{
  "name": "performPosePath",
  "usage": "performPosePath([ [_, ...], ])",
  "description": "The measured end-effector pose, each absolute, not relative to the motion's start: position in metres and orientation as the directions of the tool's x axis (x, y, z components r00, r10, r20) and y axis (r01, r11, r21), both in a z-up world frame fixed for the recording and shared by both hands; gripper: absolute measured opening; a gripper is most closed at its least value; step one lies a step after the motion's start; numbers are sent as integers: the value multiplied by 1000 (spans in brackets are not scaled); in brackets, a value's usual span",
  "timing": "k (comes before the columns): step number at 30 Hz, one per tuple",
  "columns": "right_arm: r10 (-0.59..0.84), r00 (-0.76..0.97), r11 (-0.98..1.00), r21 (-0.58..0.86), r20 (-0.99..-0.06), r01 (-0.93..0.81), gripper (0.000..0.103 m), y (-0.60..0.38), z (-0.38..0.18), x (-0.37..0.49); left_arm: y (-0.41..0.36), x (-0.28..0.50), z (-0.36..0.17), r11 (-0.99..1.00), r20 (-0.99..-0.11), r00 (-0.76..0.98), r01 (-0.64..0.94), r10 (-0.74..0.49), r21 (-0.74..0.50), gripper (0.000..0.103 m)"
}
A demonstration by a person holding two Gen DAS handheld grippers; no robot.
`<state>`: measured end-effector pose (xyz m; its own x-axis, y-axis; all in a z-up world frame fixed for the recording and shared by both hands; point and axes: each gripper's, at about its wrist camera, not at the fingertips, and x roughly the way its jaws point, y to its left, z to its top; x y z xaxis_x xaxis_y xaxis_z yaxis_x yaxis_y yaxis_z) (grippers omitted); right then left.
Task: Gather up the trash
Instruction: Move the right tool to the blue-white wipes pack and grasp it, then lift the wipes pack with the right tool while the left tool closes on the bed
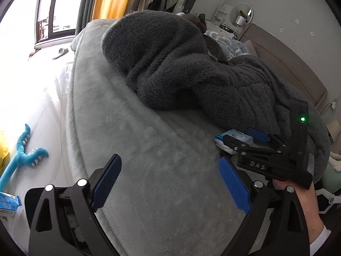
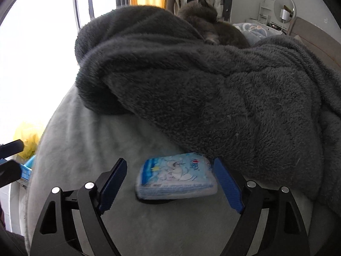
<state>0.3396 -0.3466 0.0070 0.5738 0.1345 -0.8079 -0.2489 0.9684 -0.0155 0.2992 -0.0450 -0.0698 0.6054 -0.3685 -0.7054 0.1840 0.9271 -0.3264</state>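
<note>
- Bed [image 2: 85,149] with a pale grey plush cover fills the lower middle of both views.
- Dark fleece blanket [image 2: 213,89] lies heaped across its upper right.
- Tissue pack [image 2: 177,176] lies flat at the blanket's lower edge.
- Cat [image 2: 213,23] lies at the top, behind the blanket.

Daylight pours in from the window [image 1: 51,15], blown out to plain white on that side in both views, so the floor below it is washed out with glare. Away from the window the dark fleece blanket [image 2: 213,89] lies dim, casting a soft shadow beneath its fold. Fisheye bending curves the edges, with black vignette corners and slight blur.
</note>
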Motion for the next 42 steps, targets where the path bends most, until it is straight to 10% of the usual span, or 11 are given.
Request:
performPosePath([
  [42,279,609,960,232,-743,-157,71,-489,32,267,-212,309,-105,886,-693,607,453,-389,-101,81],
])
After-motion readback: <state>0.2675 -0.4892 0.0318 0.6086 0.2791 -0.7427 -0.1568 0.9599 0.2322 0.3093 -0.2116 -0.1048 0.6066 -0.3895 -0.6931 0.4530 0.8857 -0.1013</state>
